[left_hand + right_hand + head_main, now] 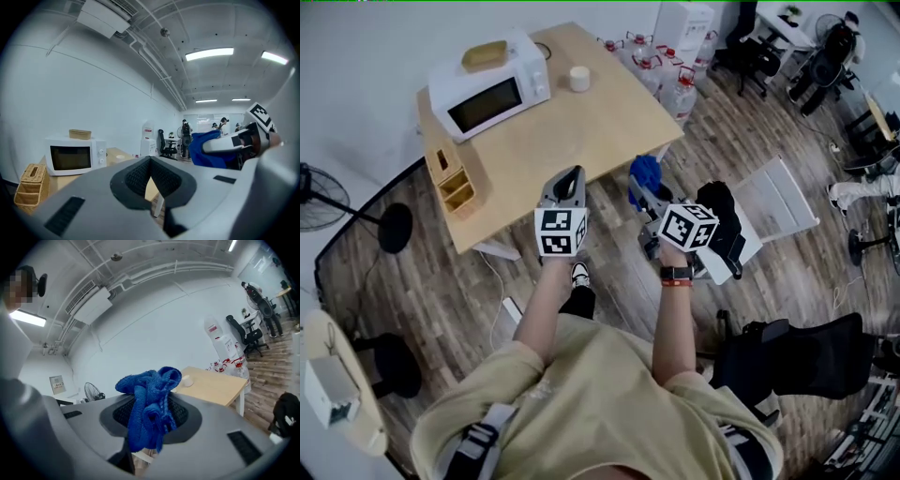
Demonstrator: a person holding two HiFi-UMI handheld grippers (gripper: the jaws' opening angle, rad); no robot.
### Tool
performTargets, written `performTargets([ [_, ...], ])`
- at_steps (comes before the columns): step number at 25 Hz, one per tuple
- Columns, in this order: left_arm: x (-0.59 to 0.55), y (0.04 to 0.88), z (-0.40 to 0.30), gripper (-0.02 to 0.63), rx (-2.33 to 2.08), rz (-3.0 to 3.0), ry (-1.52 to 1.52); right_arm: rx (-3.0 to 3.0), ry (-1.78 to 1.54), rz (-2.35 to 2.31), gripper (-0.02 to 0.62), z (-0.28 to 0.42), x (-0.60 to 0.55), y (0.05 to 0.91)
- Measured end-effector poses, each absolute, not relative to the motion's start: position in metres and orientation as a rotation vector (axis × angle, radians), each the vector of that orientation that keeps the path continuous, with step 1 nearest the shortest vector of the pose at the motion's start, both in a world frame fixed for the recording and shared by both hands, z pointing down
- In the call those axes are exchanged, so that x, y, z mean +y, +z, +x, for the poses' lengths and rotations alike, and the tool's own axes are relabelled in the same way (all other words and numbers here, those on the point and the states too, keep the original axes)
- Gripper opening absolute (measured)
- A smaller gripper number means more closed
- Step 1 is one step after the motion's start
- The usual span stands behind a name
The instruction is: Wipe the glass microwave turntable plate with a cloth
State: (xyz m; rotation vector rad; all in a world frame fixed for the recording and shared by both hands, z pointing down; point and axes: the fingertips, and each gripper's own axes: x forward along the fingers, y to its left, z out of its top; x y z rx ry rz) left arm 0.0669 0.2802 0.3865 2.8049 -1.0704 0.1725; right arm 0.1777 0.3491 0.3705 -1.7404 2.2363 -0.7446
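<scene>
A white microwave (pixel 490 86) (pixel 75 158) stands with its door closed at the far left corner of the wooden table (pixel 572 122). No glass turntable plate shows in any view. My left gripper (pixel 572 178) (pixel 150 161) hovers over the table's near edge, jaws shut with nothing between them. My right gripper (pixel 642 192) (pixel 150 413) is held just off the table's right corner, shut on a crumpled blue cloth (pixel 644 172) (pixel 150 404). That cloth (pixel 211 147) also shows at the right of the left gripper view.
A tan basket (pixel 484 55) lies on the microwave. A wooden organizer (pixel 455 178) sits at the table's left edge, a white cup (pixel 578 79) at the back. Water bottles (pixel 661 66), a white chair (pixel 778 202), a black bag (pixel 722 220) and a fan (pixel 319 197) surround the table.
</scene>
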Motion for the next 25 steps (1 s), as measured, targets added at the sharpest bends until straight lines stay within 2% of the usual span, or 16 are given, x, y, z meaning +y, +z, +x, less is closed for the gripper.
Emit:
performTargets([
  [6, 0.177, 0.421, 0.039, 0.018, -1.130, 2.711, 0.219, 2.291, -0.865, -1.656, 0.138, 0.148, 0.222, 0.399],
  [11, 0.103, 0.416, 0.012, 0.017, -1.223, 2.678, 0.217, 2.453, -0.882, -1.649, 0.138, 0.113, 0.141, 0.409],
  [17, 0.053, 0.431, -0.025, 0.018, -1.322, 2.580, 0.211, 2.505, -1.115, -1.522, 0.138, 0.074, 0.082, 0.431],
  [25, 0.018, 0.452, -0.055, 0.018, -1.412, 2.506, 0.241, 2.653, -1.242, -1.514, 0.138, 0.045, 0.032, 0.465],
])
